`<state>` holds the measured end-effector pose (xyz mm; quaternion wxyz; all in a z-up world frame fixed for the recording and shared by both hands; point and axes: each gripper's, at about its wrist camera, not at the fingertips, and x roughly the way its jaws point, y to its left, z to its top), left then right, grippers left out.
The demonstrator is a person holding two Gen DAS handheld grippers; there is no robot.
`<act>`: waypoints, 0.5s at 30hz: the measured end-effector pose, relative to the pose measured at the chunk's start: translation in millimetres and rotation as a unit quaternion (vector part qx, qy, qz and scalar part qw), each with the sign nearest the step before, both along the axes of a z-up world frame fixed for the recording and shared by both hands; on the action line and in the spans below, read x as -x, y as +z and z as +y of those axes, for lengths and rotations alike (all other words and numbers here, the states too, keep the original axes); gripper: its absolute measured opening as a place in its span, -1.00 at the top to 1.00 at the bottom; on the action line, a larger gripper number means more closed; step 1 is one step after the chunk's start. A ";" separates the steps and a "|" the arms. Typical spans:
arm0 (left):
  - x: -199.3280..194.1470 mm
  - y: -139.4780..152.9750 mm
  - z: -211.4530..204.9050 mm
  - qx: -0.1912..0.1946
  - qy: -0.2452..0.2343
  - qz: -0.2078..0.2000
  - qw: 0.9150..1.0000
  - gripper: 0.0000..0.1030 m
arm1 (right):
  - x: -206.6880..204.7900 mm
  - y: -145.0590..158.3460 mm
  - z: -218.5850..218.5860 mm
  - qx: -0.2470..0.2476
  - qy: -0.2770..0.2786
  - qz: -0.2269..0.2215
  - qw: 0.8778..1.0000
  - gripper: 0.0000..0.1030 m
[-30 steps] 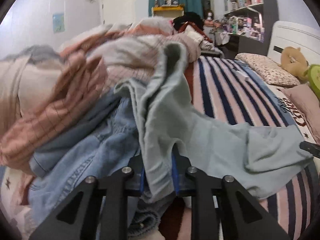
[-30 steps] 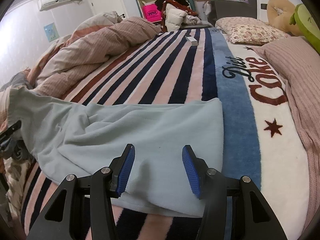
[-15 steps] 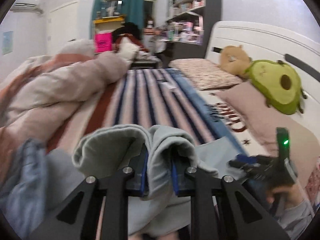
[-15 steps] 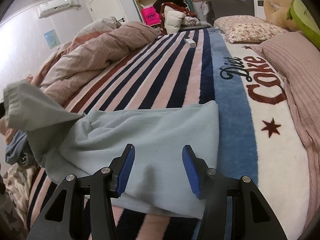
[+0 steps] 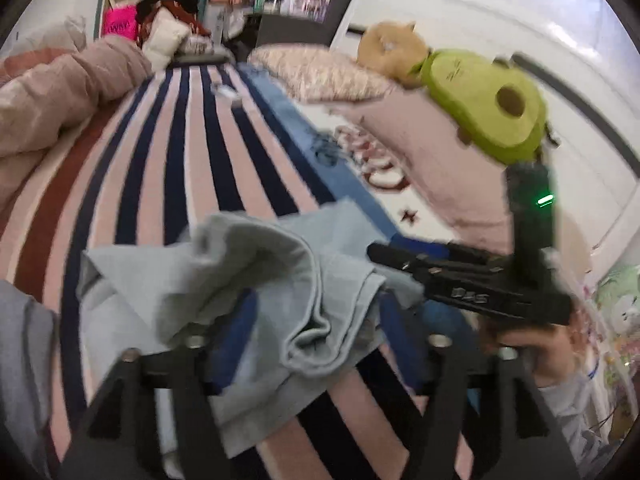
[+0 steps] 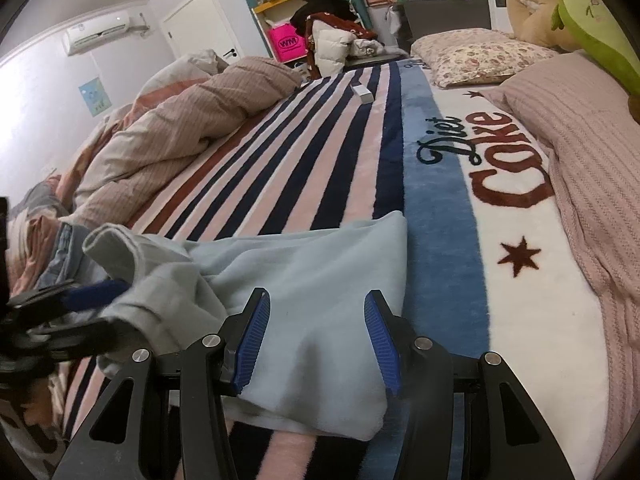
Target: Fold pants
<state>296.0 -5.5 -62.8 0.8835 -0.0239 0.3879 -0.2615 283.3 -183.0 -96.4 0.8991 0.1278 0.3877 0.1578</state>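
Note:
Pale blue-grey pants (image 6: 312, 300) lie on the striped blanket (image 6: 320, 168). One end is bunched and folded over toward the other (image 5: 256, 280). My left gripper (image 5: 316, 332) is open, its blue pads spread apart, and the bunched cloth lies loose between and over them. In the right wrist view it shows at the left edge (image 6: 60, 320). My right gripper (image 6: 316, 344) is open and empty, low over the flat end of the pants. It shows in the left wrist view (image 5: 460, 280), held by a hand.
A rumpled pink-brown duvet (image 6: 180, 132) and jeans (image 6: 60, 256) lie at the left. Pillows (image 6: 480, 56), a pink cushion (image 6: 580, 160) and an avocado plush (image 5: 488, 112) lie at the right by the headboard. A small white box (image 6: 362, 94) rests far up the blanket.
My left gripper swung right toward the right gripper, carrying the pants' end over, and then opened, letting go of the cloth. The right gripper stayed open in place.

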 end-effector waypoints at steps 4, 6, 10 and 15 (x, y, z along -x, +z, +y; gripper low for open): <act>22.9 26.7 43.6 0.017 0.038 -0.049 0.998 -0.35 | 0.1 0.3 2.7 -0.009 0.010 0.003 1.000 0.10; 25.2 28.1 60.6 0.009 0.066 -0.073 0.995 -0.38 | 2.2 4.4 1.8 -0.036 0.023 0.003 0.999 0.09; 17.6 4.6 93.4 -0.014 0.120 -0.078 0.990 -0.40 | 10.0 18.1 3.8 -0.065 0.054 -0.007 0.996 0.03; 9.8 -25.5 126.2 -0.005 0.156 -0.044 0.987 -0.40 | 21.6 29.7 23.6 -0.086 0.103 -0.006 0.991 -0.10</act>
